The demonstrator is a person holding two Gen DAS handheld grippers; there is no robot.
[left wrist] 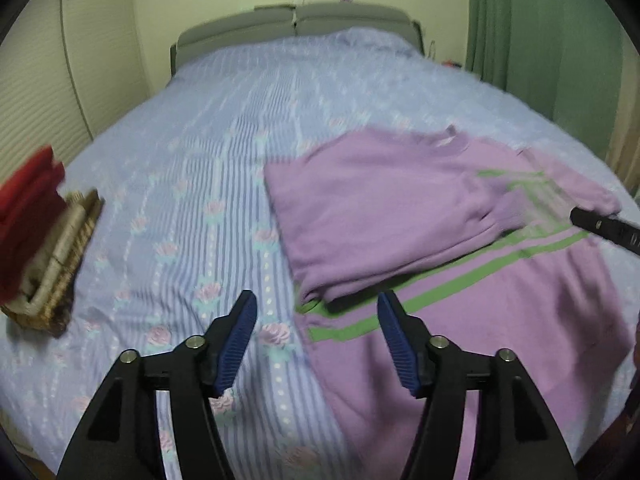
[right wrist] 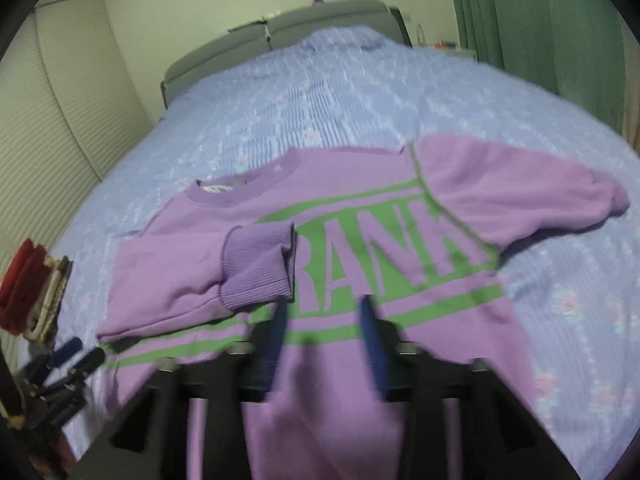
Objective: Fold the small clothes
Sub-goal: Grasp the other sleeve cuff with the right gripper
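- Right wrist view: purple sweatshirt (right wrist: 360, 240) flat on bed (right wrist: 280, 100), just ahead of right claw (right wrist: 324, 312), jaws apart, empty.
- Left claw (left wrist: 316, 312) released, sweatshirt to its right.
- Soft, light, floppy; pinch unfolded sleeve cuff (right wrist: 616, 196).

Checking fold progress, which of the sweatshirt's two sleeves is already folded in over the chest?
The sleeve on the picture's left of the purple sweatshirt: its ribbed cuff lies over the green lettering. The other sleeve is spread out on the bed.

I see my right gripper (right wrist: 324, 340) only as blur; the sweatshirt's (right wrist: 360, 240) hem is cut off at 6 o'clock.
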